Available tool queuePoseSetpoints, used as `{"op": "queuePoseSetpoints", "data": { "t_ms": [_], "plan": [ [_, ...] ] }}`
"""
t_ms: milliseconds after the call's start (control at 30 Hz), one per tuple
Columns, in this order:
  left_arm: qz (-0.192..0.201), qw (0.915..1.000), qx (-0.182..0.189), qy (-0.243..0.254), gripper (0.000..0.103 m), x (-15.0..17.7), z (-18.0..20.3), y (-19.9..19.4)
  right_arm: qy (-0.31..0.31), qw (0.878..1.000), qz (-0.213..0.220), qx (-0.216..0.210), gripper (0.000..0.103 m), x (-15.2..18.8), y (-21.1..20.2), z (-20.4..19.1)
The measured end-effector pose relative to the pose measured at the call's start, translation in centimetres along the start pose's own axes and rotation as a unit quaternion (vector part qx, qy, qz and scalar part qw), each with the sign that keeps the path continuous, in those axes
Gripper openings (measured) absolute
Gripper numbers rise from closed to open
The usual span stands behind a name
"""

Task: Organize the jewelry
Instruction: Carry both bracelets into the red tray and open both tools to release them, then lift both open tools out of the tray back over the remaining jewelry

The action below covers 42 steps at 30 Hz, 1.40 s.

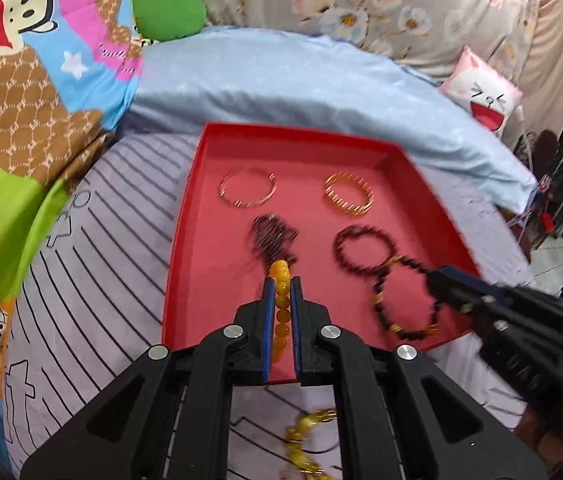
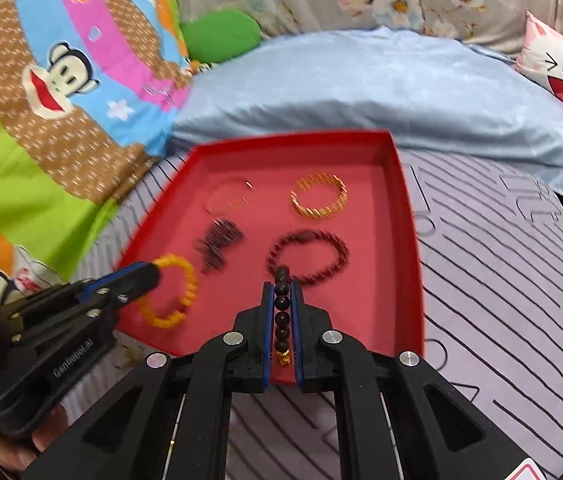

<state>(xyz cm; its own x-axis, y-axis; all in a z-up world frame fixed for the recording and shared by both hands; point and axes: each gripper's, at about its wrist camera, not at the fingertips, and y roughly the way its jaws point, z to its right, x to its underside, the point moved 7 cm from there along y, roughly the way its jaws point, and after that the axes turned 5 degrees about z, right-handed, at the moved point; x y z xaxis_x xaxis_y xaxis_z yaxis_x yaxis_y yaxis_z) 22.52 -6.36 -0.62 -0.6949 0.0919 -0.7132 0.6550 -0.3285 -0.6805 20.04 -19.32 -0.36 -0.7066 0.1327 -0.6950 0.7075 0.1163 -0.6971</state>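
A cartoon-monkey quilt (image 2: 61,92) covers the far left of the bed, with a green cushion (image 2: 219,36) at its edge. Next to it, the left gripper (image 1: 281,280) reaches over the near-left part of the red tray (image 1: 185,240), which lies on a lilac striped bedsheet (image 1: 93,280). Its jaws are nearly closed, pinching a yellow bead bracelet (image 1: 281,300) whose beads run in a line between the blue pads (image 1: 268,320); in the right wrist view the same bracelet hangs as a loop above the tray floor. Ahead of it lies a dark tasselled piece (image 1: 271,238), blurred. Behind that, at the far left of the tray, rests a thin gold bangle (image 1: 247,190).

Further right, a wide gold bangle (image 1: 348,199) sits at the far right of the tray, and nearer lies a dark red bead bracelet (image 1: 365,250). Touching its near edge is a black bead bracelet with gold spacers (image 1: 401,300), held by the right gripper (image 2: 281,286). Those jaws are also almost shut, gripping a row of the black beads with a gold charm at the rear. A loose yellow-gold bead strand (image 1: 305,436) lies on the sheet just below the tray, motion-blurred. A pale blue pillow (image 2: 381,84) lies behind the tray, and a pink cat-face cushion (image 2: 561,68) sits at the far right.
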Motion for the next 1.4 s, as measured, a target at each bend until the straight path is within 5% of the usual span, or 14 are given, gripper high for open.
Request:
{"op": "queuePoseSetpoints", "data": {
  "t_ms": [267,300,367,433,1400],
  "plan": [
    [-0.001,0.9998,-0.018,0.012,0.009,0.1,0.1,0.5,-0.007,1.0,0.004,0.021,0.009,0.4,0.6,1.0],
    [0.001,0.9997,-0.022,0.013,0.012,0.1,0.1,0.4,-0.008,1.0,0.006,0.022,0.011,0.4,0.5,0.9],
    [0.005,0.9993,-0.033,0.013,0.036,0.1,0.1,0.2,-0.008,1.0,0.011,0.025,0.022,0.2,0.3,1.0],
    [0.012,0.9991,-0.037,0.014,0.04,0.0,0.2,0.0,-0.006,1.0,0.017,0.026,0.032,0.0,0.0,0.9],
    [0.043,0.9983,-0.036,0.015,0.04,1.4,0.6,-5.9,-0.007,0.999,0.035,0.021,0.037,2.8,-5.9,-0.1]
  ]
}}
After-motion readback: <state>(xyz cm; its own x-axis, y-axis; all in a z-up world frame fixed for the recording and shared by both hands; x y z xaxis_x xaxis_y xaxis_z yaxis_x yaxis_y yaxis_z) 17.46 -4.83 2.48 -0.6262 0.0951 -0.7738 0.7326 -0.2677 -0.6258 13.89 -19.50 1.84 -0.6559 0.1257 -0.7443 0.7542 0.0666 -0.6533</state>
